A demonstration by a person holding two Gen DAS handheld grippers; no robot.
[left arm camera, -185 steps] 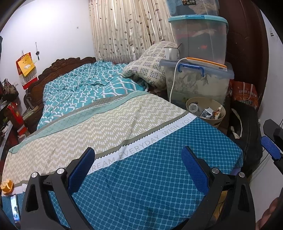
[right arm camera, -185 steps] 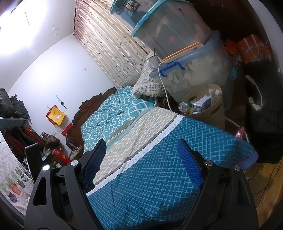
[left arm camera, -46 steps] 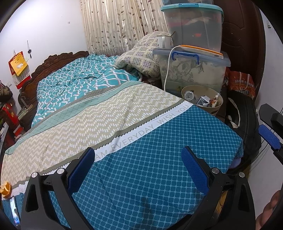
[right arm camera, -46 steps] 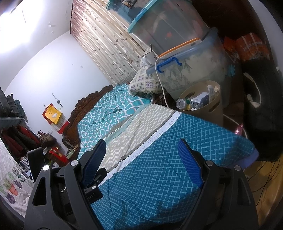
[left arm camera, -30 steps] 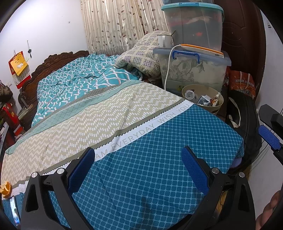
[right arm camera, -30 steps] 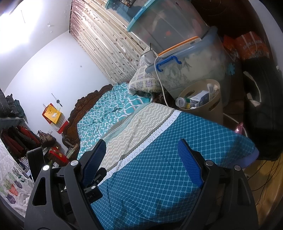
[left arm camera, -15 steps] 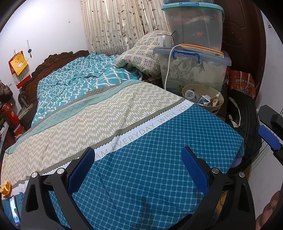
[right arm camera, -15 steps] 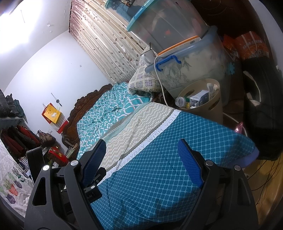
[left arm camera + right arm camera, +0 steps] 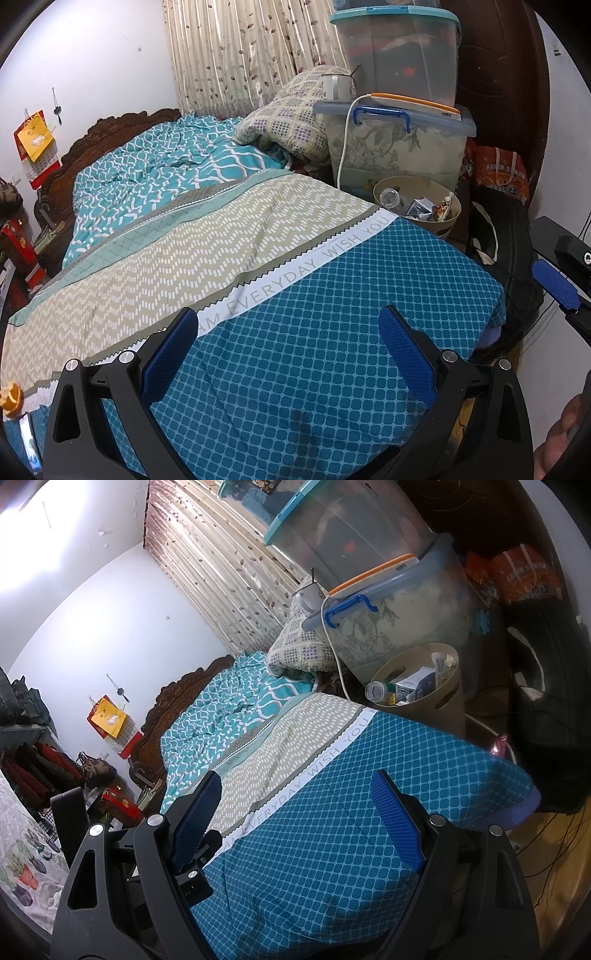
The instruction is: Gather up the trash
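A beige waste bin stands beside the bed's far right side, with a plastic bottle, a small carton and wrappers in it; it also shows in the right wrist view. An orange peel lies at the bed's near left edge. My left gripper is open and empty above the blue bedspread. My right gripper is open and empty over the same spread; one of its blue pads shows at the right of the left wrist view.
Stacked clear storage boxes with a white mug and a cable stand behind the bin. A pillow lies at the bed's far side. A black bag and red bag sit by the door. A phone lies near the peel.
Hardly anything has changed in the last second; both grippers stay open and hover over the bed, with only a slight drift of the views.
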